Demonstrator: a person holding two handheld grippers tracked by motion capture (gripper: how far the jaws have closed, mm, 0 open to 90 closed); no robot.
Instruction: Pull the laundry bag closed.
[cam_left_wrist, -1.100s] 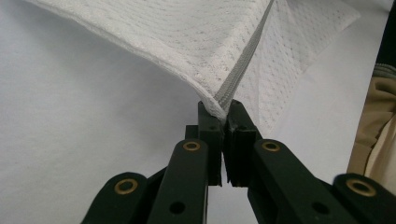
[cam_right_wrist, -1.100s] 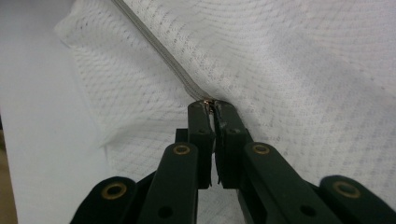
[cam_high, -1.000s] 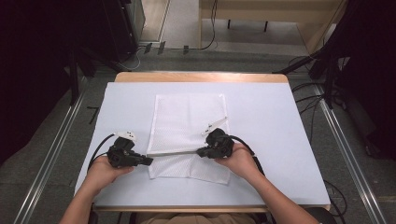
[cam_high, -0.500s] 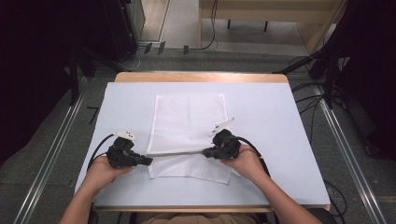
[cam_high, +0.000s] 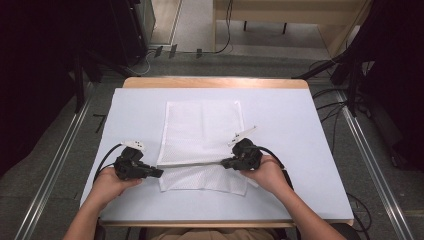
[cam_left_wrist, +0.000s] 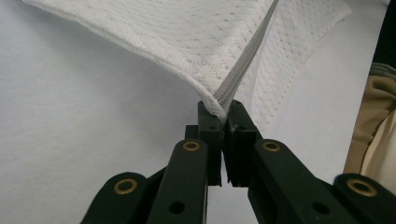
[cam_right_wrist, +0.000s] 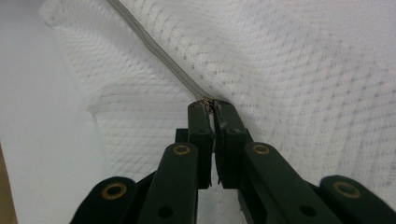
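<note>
While the white-covered table (cam_high: 300, 150) is taken up in its middle by a white mesh bag (cam_high: 202, 132) lying flat, the bag's grey zipper line (cam_high: 192, 164) is held taut near the person's edge between the two grippers. Compared with a second ago, the right gripper (cam_high: 226, 162) is seen to have been drawn outward to the right, so that the zipper line is stretched longer; the left gripper (cam_high: 159, 173) is kept where it was at the bag's left edge. From this it is judged that the zipper is being run along, with the far end anchored. The left gripper's jaws are pressed together on the zipper's end (cam_left_wrist: 223, 105) and the mesh beside it. The right gripper's jaws are likewise closed on a small metal piece, probably the zipper pull (cam_right_wrist: 208, 102).
</note>
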